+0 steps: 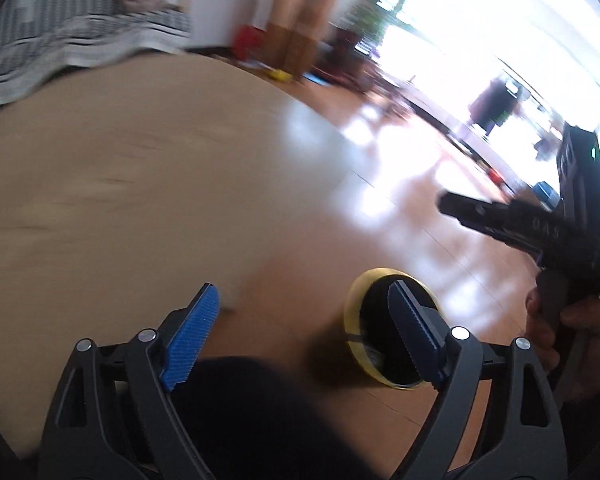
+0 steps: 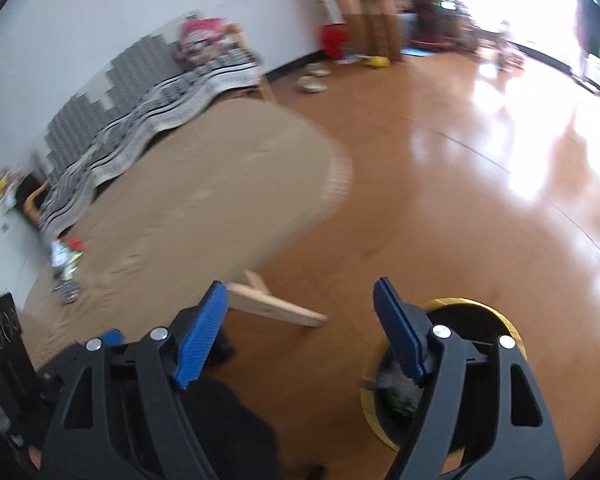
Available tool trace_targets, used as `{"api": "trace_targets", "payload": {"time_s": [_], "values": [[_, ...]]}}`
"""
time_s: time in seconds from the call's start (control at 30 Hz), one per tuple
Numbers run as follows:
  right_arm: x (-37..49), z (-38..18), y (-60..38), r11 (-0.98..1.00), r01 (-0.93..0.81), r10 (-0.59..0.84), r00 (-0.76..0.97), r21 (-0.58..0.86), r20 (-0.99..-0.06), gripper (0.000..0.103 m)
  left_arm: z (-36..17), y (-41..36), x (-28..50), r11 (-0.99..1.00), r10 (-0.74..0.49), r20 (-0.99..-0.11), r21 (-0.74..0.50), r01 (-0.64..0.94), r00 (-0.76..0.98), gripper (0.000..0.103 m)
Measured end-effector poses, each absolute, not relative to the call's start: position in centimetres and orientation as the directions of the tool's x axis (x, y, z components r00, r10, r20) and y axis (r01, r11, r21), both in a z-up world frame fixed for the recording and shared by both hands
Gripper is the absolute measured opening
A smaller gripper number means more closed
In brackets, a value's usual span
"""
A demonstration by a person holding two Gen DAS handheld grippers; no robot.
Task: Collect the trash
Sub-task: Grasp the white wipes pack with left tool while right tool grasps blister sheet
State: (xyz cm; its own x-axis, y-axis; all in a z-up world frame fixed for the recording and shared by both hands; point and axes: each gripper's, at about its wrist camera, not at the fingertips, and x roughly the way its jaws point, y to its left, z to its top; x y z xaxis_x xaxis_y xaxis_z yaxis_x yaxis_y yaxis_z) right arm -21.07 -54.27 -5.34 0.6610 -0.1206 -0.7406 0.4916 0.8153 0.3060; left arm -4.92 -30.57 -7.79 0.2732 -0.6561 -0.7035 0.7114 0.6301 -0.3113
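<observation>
A yellow-rimmed trash bin with a black liner (image 1: 354, 312) stands on the wooden floor below the table; in the right wrist view the bin (image 2: 512, 334) holds some crumpled trash (image 2: 396, 386). Several scraps of trash (image 2: 66, 258) lie on the round table (image 2: 204, 200) at its left side. My left gripper (image 1: 304, 320) is open and empty, held above the table's edge and the bin. My right gripper (image 2: 300, 316) is open and empty, above the floor beside the bin. The right gripper's body also shows in the left wrist view (image 1: 540, 224), its fingers hidden.
A sofa with a striped blanket (image 2: 160, 104) stands behind the table. A table leg (image 2: 276, 306) juts out below the table edge. A red bucket (image 2: 334, 40), bowls (image 2: 312, 82) and clutter sit by the far wall. Both views are motion-blurred.
</observation>
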Motion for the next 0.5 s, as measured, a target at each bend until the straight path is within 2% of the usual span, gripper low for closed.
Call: {"api": "trace_targets", "payload": {"time_s": [0.13,0.3,0.5], "values": [[-13.8,-4.6,-48.5,0.890,0.340,-0.008,0.680,0.305,-0.733,0.074,-6.7,-21.0,-0.2,0.772,-0.566,-0.709,-0.276,0.572,0.422,0.087],[-4.3,-5.2,-39.3,0.944,0.113,0.165,0.650,0.310,-0.742,0.074,-6.7,-8.9,4.7,0.909,-0.392,-0.745,-0.223,0.352,0.539,0.087],[4.7,-6.9,-28.2,0.942,-0.146,0.330,0.559,0.302,-0.761,0.074,-6.3,-1.2,7.9,0.963,-0.261,-0.761,-0.164,0.212,0.594,0.088]]}}
